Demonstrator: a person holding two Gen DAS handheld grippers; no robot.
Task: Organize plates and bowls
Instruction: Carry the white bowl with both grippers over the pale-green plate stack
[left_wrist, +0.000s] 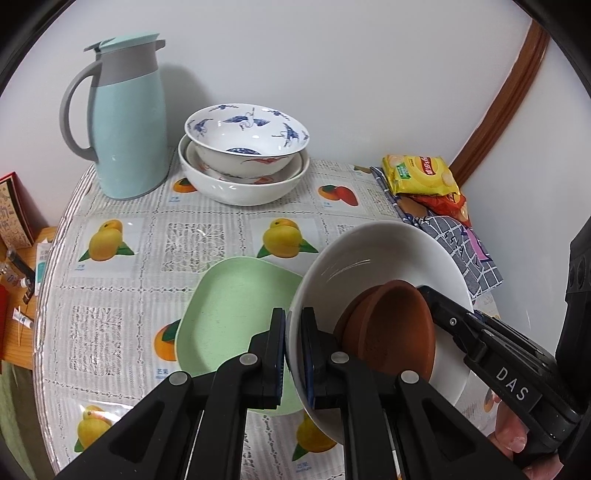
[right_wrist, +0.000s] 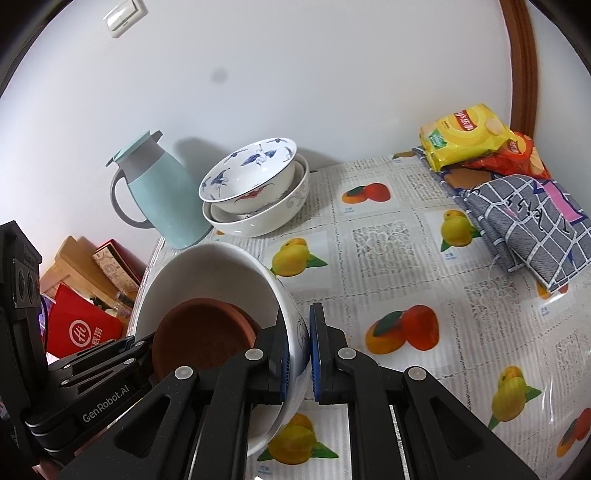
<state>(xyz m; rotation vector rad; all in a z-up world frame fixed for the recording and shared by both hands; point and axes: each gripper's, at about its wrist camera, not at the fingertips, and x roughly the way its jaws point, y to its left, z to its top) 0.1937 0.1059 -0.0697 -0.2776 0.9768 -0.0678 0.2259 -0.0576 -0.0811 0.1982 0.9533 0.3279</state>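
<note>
Your left gripper (left_wrist: 293, 354) is clamped on the near rim of a glossy white bowl (left_wrist: 384, 254), one blue pad inside the wall and one outside, at the lower centre of the left wrist view. Your right gripper (right_wrist: 297, 354) pinches the opposite rim of the same white bowl (right_wrist: 207, 273), low in the right wrist view. The bowl hangs tilted above the table, deep and round. Inside it lie two nested brown saucers (left_wrist: 391, 325), matte and shallow like unglazed clay, leaning against the lower wall.

A pale green plate (left_wrist: 229, 314), matte, squarish with rounded corners, lies flat on the tablecloth (left_wrist: 147, 258) just left of the held bowl in the left wrist view. The cloth is shiny plastic printed with fruit and lace squares.

At the upper centre stands a stack of bowls (left_wrist: 243, 162): a wide white one below, a blue crane-patterned porcelain one on top. Beside it to the left rises a smooth mint and grey thermos jug (left_wrist: 129, 122).

At the right edge lie yellow and red crisp packets (left_wrist: 421, 175) upon a folded grey checked cloth (left_wrist: 465, 251), well apart from the bowl.
</note>
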